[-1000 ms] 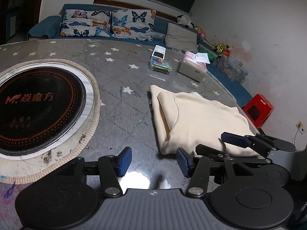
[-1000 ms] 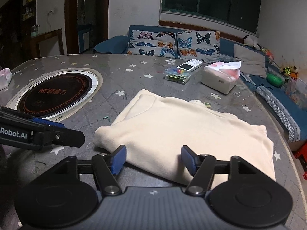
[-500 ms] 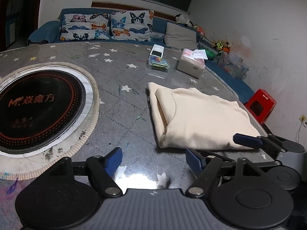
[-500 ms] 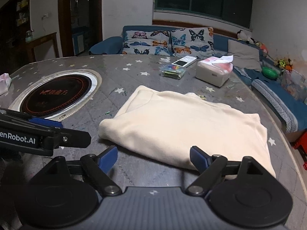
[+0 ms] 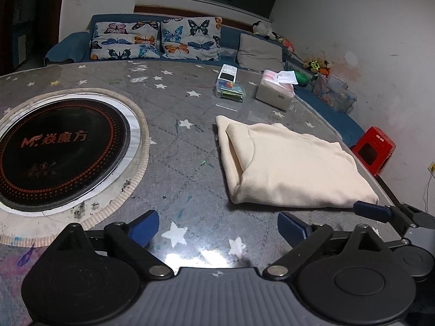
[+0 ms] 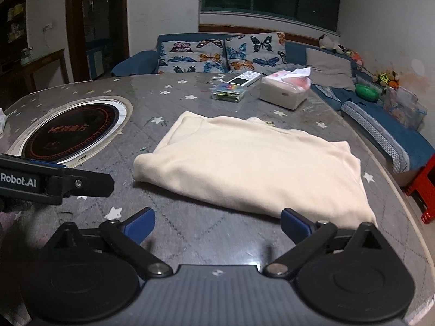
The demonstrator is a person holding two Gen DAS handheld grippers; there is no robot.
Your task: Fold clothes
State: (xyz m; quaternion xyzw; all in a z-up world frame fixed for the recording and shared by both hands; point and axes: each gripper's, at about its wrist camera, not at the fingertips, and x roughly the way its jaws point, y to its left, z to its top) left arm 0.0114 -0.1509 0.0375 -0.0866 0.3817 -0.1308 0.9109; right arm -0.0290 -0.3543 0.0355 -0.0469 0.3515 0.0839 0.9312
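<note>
1. Since a second ago both pairs of jaws have spread wider and drawn back off the cream garment (image 6: 252, 163).
2. The left gripper (image 5: 217, 229) has its jaws wide apart and empty above bare tabletop (image 5: 176, 163).
3. The right gripper (image 6: 217, 224) likewise has its jaws apart and holds nothing, just short of the garment's near edge.
4. The garment lies folded flat on the tabletop, right of the round black cooktop (image 5: 59, 149).
5. Beyond it stand a tissue box (image 6: 284, 92) and a clear case (image 6: 228, 92).
</note>
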